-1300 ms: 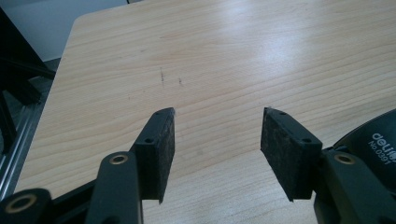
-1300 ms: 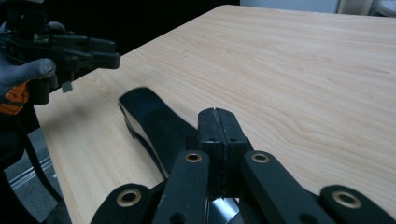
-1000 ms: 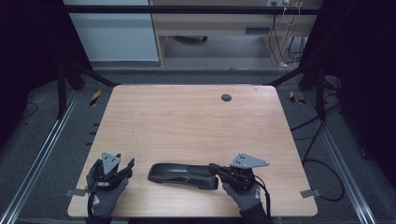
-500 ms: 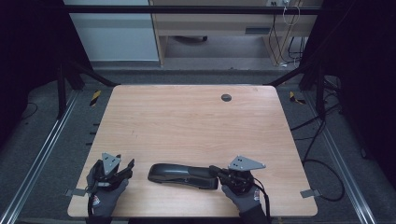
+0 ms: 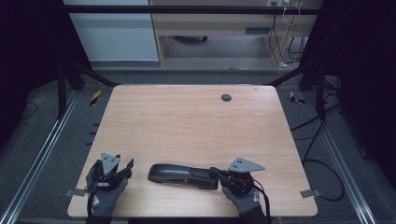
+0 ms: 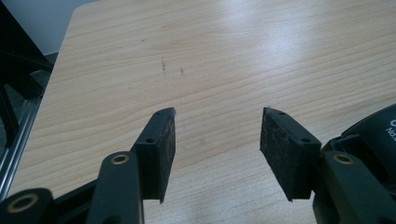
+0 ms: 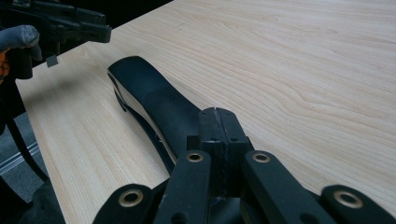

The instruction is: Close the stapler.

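Stapler (image 5: 183,175), judged rigid, heavy and slick, is best gripped mid-body; right gripper (image 5: 219,173) fingers are closed beside its end, left gripper (image 6: 217,140) fingers spread empty.

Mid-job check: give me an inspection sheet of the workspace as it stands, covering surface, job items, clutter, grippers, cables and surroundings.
Surface: wooden table, a round dark grommet near its far edge, a few faint scuff marks.
Job's things: one long black stapler-like object lying flat near the near edge.
Clutter: nothing seen.
Grippers: left gripper open over bare wood, left of the object; right gripper with jaws pressed together at the object's right end, whether it grips anything cannot be told.
Cables: a cable loops on the floor to the right.
Surroundings: grey carpet, metal rails, a desk beyond.
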### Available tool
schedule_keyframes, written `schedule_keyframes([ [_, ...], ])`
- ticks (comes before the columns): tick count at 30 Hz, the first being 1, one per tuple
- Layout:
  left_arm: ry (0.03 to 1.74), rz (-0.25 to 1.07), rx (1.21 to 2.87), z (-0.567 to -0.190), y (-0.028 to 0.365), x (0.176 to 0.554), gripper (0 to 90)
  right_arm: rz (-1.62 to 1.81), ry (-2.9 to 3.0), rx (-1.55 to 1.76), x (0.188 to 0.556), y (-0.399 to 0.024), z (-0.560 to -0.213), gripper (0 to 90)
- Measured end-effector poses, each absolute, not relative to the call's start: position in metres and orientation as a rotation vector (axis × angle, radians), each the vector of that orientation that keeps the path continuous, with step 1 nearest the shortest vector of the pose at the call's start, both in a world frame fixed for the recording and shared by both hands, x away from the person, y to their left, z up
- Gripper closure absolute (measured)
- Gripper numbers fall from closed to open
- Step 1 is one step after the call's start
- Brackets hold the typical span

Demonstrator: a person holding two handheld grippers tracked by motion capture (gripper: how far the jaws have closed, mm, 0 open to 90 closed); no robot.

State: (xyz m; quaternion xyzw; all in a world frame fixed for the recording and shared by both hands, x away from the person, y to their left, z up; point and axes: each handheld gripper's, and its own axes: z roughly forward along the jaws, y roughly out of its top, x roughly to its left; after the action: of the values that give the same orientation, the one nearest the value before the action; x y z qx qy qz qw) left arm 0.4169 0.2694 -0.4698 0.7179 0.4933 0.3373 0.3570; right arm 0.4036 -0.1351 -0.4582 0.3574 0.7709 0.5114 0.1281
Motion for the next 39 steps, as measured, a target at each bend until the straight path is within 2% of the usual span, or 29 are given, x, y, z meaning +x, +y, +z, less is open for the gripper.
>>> schedule_keyframes([
  [39,1.273,0.885,1.86,-0.4688,0.27,0.416,45.0,1.514,2.22,1.039,0.4019,-0.1363,-0.4623,90.0],
])
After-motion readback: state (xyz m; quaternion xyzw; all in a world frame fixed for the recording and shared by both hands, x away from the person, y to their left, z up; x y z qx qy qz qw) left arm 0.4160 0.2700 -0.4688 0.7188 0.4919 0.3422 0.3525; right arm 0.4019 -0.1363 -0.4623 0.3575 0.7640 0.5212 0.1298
